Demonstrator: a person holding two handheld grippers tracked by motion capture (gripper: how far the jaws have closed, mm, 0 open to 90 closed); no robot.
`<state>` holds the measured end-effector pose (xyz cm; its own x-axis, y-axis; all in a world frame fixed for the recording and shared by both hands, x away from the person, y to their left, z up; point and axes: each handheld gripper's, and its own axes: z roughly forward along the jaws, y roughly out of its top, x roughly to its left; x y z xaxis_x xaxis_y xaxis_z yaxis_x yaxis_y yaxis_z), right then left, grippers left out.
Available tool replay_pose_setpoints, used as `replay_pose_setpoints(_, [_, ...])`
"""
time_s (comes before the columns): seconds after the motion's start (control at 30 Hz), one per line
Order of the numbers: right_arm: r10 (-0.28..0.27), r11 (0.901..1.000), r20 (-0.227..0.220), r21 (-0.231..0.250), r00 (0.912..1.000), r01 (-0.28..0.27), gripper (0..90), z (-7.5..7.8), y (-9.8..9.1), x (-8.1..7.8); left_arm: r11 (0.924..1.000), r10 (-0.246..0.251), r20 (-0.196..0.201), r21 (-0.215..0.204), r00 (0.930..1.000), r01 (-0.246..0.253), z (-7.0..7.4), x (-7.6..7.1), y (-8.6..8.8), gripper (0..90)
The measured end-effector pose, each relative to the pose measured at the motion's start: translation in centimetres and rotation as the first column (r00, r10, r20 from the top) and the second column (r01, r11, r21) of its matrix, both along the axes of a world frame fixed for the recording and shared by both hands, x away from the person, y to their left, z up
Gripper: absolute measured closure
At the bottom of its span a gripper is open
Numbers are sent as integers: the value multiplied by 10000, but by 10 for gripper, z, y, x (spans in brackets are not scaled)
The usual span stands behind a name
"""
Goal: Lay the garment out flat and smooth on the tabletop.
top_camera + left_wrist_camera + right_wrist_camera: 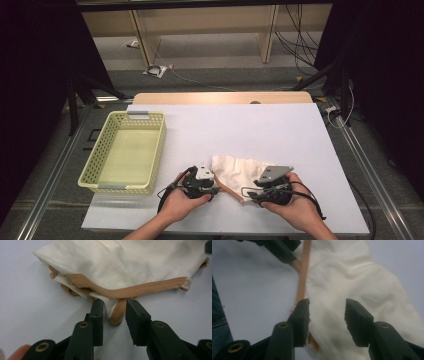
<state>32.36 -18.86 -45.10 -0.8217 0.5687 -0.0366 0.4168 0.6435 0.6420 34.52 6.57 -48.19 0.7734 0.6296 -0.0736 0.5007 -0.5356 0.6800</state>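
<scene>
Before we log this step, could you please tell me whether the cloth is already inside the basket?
No, the cloth lies on the table, beside the basket.

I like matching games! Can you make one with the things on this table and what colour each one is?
Things:
1. basket
2. cloth
3. trim on the cloth's edge
4. table

Colours:
A. tan
B. pale yellow
C. pale lilac-white
D. cream

Pairs: 1-B, 2-D, 3-A, 4-C
</scene>
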Motion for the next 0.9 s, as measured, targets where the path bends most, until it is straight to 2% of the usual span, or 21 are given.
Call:
replay_pose_setpoints(0.13, [554, 9972, -282, -480, 9981, -567, 531, -14, 13, 1, 9999, -33, -110, 130, 9999, 34, -3, 1, 0, 724])
replay_pose_setpoints(0.27, [550, 9956, -356, -735, 9979, -575, 537, -22, 16, 2, 9999, 89, -88, 51, 9999, -88, -3, 3, 2, 769])
replay_pose_setpoints(0.33, [541, 9944, -266, -889, 9982, -563, 585, -25, 16, 3, 10000, 84, -33, 41, 10000, -84, -2, 3, 2, 791])
replay_pose_setpoints(0.4, [512, 9942, -210, -938, 9985, -530, 686, -23, 15, 4, 10000, 90, 16, -38, 10000, -90, 0, 3, 3, 828])
replay_pose_setpoints(0.53, [302, 9981, -510, -512, 9982, -328, 767, -20, 11, 7, 9984, 291, 98, -491, 9995, -286, 8, 3, 6, 862])
replay_pose_setpoints(0.67, [119, 9999, -701, 0, 9975, -120, 734, -15, 9, 7, 9971, 343, 250, -684, 9991, -325, 13, 4, 8, 867])
replay_pose_setpoints(0.8, [95, 10000, -524, 33, 9986, -93, 650, -15, 11, 7, 9949, 370, 356, -952, 9987, -335, 17, 3, 9, 868])
replay_pose_setpoints(0.9, [515, 9987, -259, 55, 9983, -514, 577, -17, 18, 4, 9914, 466, 373, -1241, 9982, -416, 20, 2, 9, 869])
